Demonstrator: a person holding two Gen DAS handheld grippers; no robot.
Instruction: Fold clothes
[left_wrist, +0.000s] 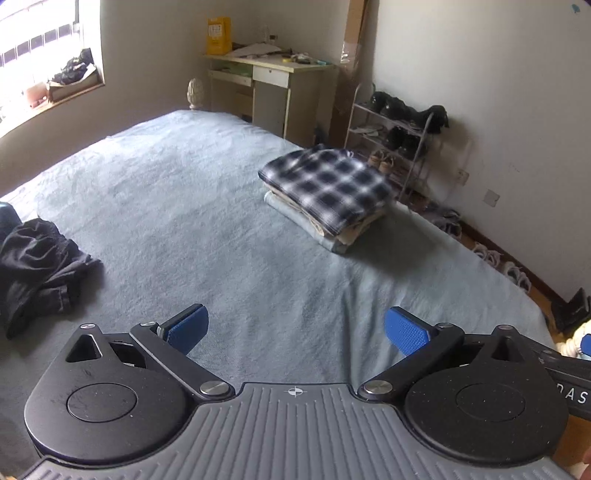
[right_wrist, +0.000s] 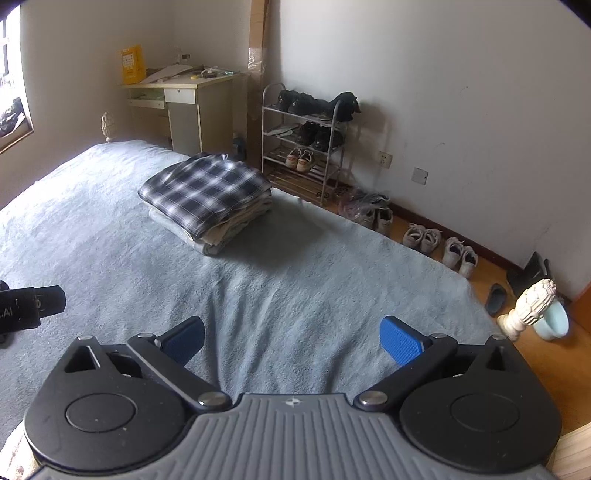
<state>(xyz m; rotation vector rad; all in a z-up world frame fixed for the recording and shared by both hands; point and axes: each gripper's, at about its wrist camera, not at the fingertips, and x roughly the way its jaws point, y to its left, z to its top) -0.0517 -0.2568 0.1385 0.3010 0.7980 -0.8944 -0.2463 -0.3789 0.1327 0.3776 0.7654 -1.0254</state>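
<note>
Both grippers hang over the bed (left_wrist: 184, 206) with jaws spread wide, empty: the left gripper (left_wrist: 295, 330) and right gripper (right_wrist: 291, 338) sit at bottom centre of their frames. A folded stack (left_wrist: 328, 192), plaid on top, lies right of centre. Crumpled black clothes (left_wrist: 37, 266) lie at the left edge.

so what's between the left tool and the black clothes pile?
Nothing but bare blue bedspread between the left tool and the crumpled black clothes; left wrist view shows it.

Open bedspread (left_wrist: 192, 206) ahead, folded stack (left_wrist: 328, 195) far right, black heap (left_wrist: 37, 266) left.
</note>
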